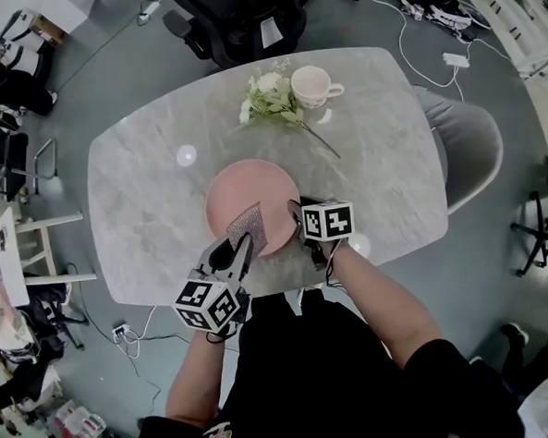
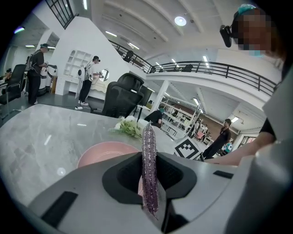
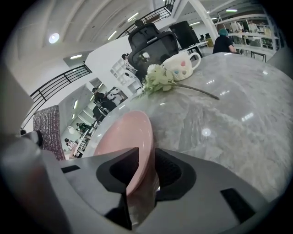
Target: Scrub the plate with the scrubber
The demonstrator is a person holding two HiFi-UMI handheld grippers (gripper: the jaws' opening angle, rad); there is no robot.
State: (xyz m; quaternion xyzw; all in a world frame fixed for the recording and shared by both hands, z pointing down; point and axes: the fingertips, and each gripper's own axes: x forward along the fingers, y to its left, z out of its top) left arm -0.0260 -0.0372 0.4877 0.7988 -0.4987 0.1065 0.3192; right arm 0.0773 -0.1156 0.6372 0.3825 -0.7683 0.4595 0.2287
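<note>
Left gripper (image 1: 239, 253) sits low and left of centre in the head view, its fingers (image 2: 183, 176) clamped tight on the purple glittery scrubber (image 2: 149, 169); the scrubber stands edge-on between them in the left gripper view, poking up past the tips. From above, the scrubber's free end hangs over the lower part of the pink plate (image 1: 240, 192); whether it touches the plate's surface, I cannot tell.

Over to the right gripper (image 1: 298, 217), just right of the plate in the head view; its fingers (image 3: 116, 167) are closed on the plate's rim, one on each side of it, and the pink edge fills the gap between them in the right gripper view. The plate itself lies in the middle of the oval marble table (image 1: 382, 161), towards the near edge.

Further up the frame, a white cup (image 1: 312, 84) with pastel dots stands near the table's far edge; a sprig of white flowers (image 1: 268, 98) lies just left of it, the stem trailing down and to the right towards the plate, though apart from it.

A black office chair (image 1: 243, 16) sits beyond the table at the top of the frame; a grey chair (image 1: 473, 146) is tucked against the table's right side; several people stand in the background of the left gripper view, at upper left and at right.
</note>
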